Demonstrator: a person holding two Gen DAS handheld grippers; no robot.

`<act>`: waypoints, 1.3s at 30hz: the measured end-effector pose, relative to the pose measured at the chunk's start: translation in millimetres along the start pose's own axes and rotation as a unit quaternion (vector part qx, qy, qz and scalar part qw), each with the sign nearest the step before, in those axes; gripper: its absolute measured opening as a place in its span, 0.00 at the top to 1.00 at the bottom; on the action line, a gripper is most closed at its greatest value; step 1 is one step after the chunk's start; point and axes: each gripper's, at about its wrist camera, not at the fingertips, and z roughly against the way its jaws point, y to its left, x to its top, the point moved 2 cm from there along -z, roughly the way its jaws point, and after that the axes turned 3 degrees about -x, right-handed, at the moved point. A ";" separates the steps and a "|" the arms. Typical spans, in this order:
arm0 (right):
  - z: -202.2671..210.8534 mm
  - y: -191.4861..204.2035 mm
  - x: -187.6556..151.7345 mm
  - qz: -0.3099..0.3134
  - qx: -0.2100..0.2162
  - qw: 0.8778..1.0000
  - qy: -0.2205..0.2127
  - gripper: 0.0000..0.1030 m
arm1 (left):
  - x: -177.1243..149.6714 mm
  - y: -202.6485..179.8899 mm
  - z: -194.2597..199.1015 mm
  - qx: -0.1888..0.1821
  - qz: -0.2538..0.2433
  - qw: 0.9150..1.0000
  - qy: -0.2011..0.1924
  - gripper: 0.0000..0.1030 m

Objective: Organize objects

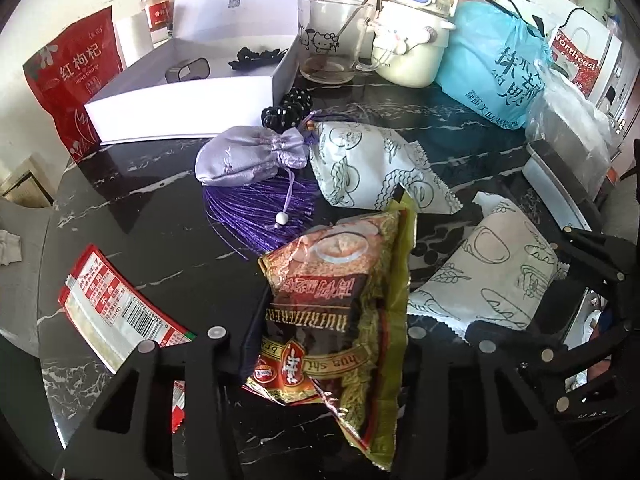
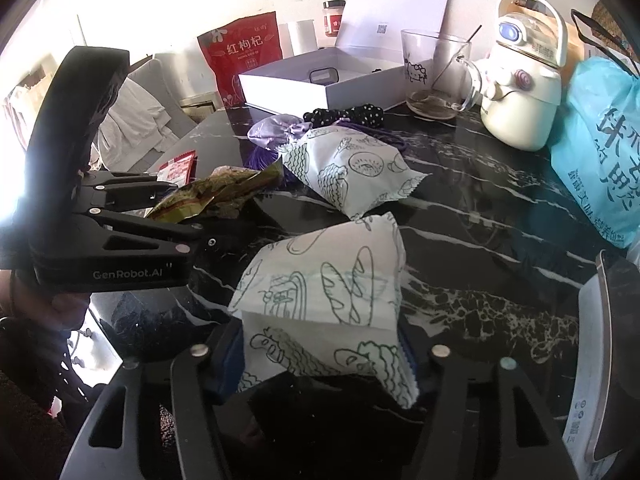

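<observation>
Between the left gripper's point(image 1: 320, 336) closed fingers sits the cereal packet point(image 1: 336, 308); the right gripper point(image 2: 320, 352) clamps a white bread packet point(image 2: 324, 300).

On the bench point(image 1: 140, 208), the open box point(image 1: 188, 96) sits upper left, the pouch point(image 1: 248, 156) centre, the kettle point(image 1: 412, 40) upper right.
</observation>
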 end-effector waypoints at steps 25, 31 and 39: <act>41.6 9.9 29.3 0.017 0.013 0.998 -0.053 0.42 | 20.1 8.8 68.0 0.019 0.008 0.999 -0.049 0.60; 50.1 16.5 46.3 0.032 0.015 0.997 -0.067 0.42 | 29.2 16.4 89.0 0.028 0.012 0.997 -0.066 0.60; 56.1 25.9 72.9 0.056 0.022 0.995 -0.081 0.42 | 47.0 33.5 109.7 0.037 0.024 0.996 -0.083 0.60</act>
